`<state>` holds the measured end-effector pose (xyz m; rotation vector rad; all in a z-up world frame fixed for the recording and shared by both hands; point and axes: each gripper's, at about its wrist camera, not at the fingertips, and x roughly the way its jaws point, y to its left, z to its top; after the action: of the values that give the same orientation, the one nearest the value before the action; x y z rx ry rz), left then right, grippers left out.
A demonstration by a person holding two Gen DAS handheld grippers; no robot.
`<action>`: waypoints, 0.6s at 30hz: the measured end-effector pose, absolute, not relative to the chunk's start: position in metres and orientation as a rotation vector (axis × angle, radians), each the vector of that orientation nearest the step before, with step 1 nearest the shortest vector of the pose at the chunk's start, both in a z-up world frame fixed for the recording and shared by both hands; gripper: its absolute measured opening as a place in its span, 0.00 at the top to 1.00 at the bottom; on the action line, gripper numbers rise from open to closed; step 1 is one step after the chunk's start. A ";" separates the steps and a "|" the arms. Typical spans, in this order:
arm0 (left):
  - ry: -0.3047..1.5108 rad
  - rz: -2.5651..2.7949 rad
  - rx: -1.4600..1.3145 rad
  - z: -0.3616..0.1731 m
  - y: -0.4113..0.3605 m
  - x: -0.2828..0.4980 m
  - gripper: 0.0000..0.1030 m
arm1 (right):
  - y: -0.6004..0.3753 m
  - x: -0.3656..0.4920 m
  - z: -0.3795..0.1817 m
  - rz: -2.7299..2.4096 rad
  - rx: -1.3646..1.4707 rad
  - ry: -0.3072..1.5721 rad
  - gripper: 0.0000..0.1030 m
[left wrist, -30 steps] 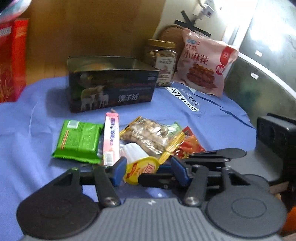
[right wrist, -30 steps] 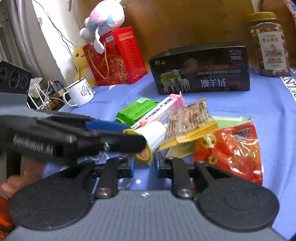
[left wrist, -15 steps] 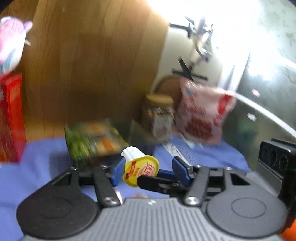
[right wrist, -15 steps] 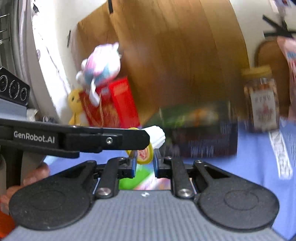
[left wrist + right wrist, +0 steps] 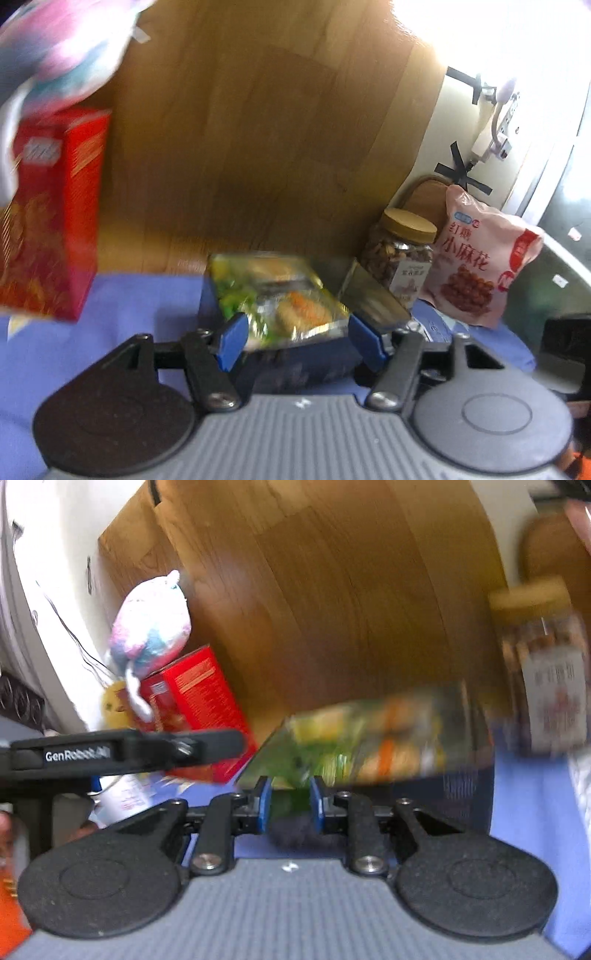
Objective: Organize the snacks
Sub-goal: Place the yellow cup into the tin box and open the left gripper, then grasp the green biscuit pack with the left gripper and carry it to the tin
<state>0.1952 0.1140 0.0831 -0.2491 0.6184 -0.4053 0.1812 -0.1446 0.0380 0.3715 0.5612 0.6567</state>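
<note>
Both grippers are empty. Your left gripper (image 5: 297, 343) has just been opening and stands about half spread, your right gripper (image 5: 290, 805) has also just been opening but keeps a narrow gap, and no pad presses on anything. Through each gap you see only the tin (image 5: 295, 365) beyond. The tin is open, sitting on the blue cloth (image 5: 129, 306) just ahead of both tools, with the snack packets (image 5: 280, 299) lying inside it and piled up to about its rim. This looks like the end of a drop into the tin, so finish it cleanly. Keep the jaws apart and lift straight away before you swing, so that no pad drags a foil edge back out. The 2 tools are very near each other, and the left finger (image 5: 147, 749) crosses the right wrist view on its left side, so part them sideways first. The red box (image 5: 55, 229) with the plush toy (image 5: 151, 631) on it stands to the left. At far right the jar (image 5: 402, 254) stands just beside the tin's corner, with the pink bag (image 5: 476, 266) next to it. Your free room is the near side. Any loose snacks there are out of view, and both views are blurred, so slow down.
</note>
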 end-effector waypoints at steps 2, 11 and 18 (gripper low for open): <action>0.654 -0.389 -0.268 0.071 0.124 0.188 0.40 | -0.146 0.168 0.027 0.690 0.405 0.607 0.74; 0.831 -0.293 -0.318 0.016 0.147 0.167 0.40 | -0.074 0.106 0.017 0.853 0.149 0.668 0.71; 0.819 -0.336 -0.293 0.021 0.140 0.156 0.40 | -0.080 0.099 0.007 0.661 -0.044 0.699 0.70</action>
<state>0.1562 0.1399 0.0205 -0.2926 0.8188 -0.3362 0.0993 -0.0805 0.0068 -0.0444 0.6987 0.6611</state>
